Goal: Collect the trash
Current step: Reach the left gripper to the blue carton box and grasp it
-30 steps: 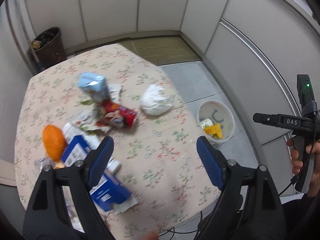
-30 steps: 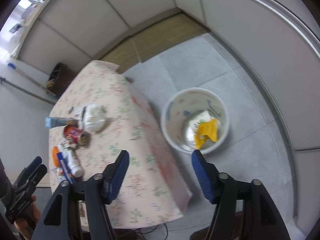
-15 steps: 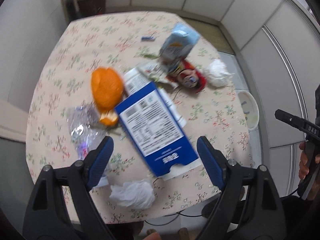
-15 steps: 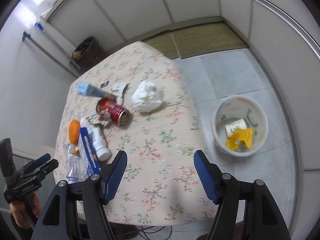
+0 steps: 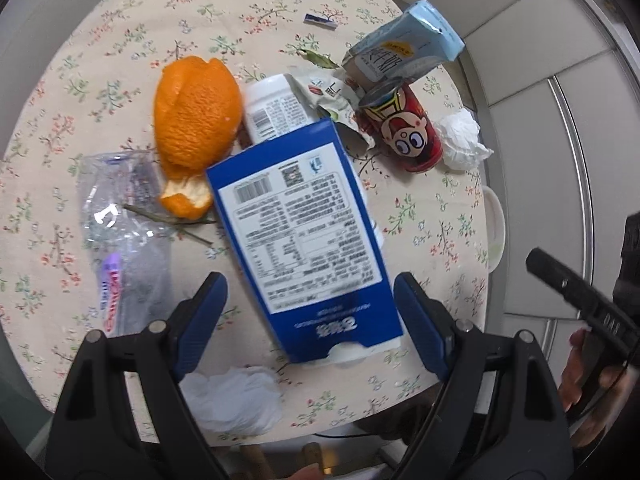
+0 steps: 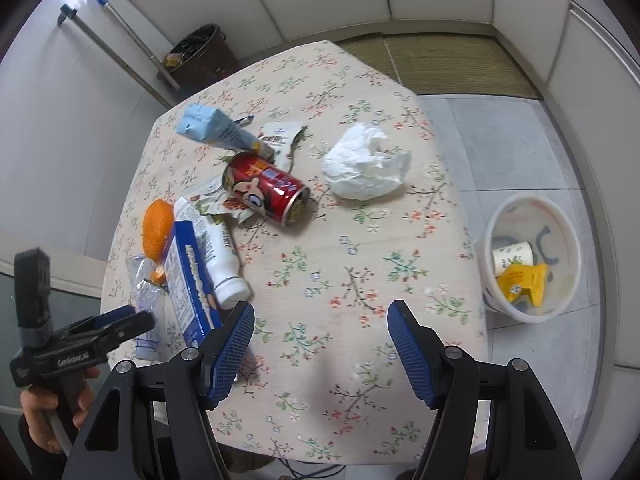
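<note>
Trash lies on a floral tablecloth. A blue carton lies flat, its near end between the fingers of my left gripper, which is open above it without touching. Around it lie orange peel, a white bottle, a clear plastic bag, a red can, a light-blue carton and crumpled tissues. My right gripper hangs open over bare cloth, with the red can and a white wad farther off. The white bin stands on the floor at the right.
The bin holds a paper cup and a yellow wrapper. A dark waste basket stands by the far wall. The table edge drops off to the tiled floor on the right. A hand holds the left gripper's handle.
Both grippers have swung back from the bin side over the table. The left one has sunk toward the blue carton, which now looms large between its fingers. Jaw openings look unchanged.
</note>
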Available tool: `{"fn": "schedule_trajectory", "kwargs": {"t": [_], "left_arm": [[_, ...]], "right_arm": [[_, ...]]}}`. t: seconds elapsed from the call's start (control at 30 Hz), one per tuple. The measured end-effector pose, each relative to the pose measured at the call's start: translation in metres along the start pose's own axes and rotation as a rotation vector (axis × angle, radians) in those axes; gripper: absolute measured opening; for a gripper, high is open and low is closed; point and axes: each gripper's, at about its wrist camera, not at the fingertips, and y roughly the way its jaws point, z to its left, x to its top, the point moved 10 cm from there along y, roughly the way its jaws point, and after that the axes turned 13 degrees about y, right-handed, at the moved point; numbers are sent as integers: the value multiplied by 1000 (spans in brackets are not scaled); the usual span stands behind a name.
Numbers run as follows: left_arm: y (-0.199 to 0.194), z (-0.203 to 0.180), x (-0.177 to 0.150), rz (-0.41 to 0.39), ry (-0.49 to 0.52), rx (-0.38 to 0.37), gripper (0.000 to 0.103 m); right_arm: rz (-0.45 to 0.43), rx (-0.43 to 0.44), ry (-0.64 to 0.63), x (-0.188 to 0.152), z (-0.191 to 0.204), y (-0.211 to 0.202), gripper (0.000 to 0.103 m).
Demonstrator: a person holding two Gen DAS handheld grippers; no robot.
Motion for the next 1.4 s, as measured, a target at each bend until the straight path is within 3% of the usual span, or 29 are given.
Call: {"fn": "schedule_trajectory", "kwargs": {"t": [0.33,0.63,0.87,1.1,1.2,1.4], "left_arm": [[40,3,13,32,-159,10,85],[42,10,18,1,-191,-10,85],[16,-1,23,-52,-99,-12,53],[2,11,18,-15,-152,-98,43],[-11,19,12,-9,-145,-99,37],[-31,37,-5,-17,-165,-100,36]], "right_arm": [[11,-18,-3,1,-5,6,71],[19,-29,9,7,-15,16,71],[15,-36,-3,19,-11,34,71],[34,-21,23,23,-1,46,71],[40,-14,6,21,7,47,71],[45,-21,-29,16,11,44,71]]}}
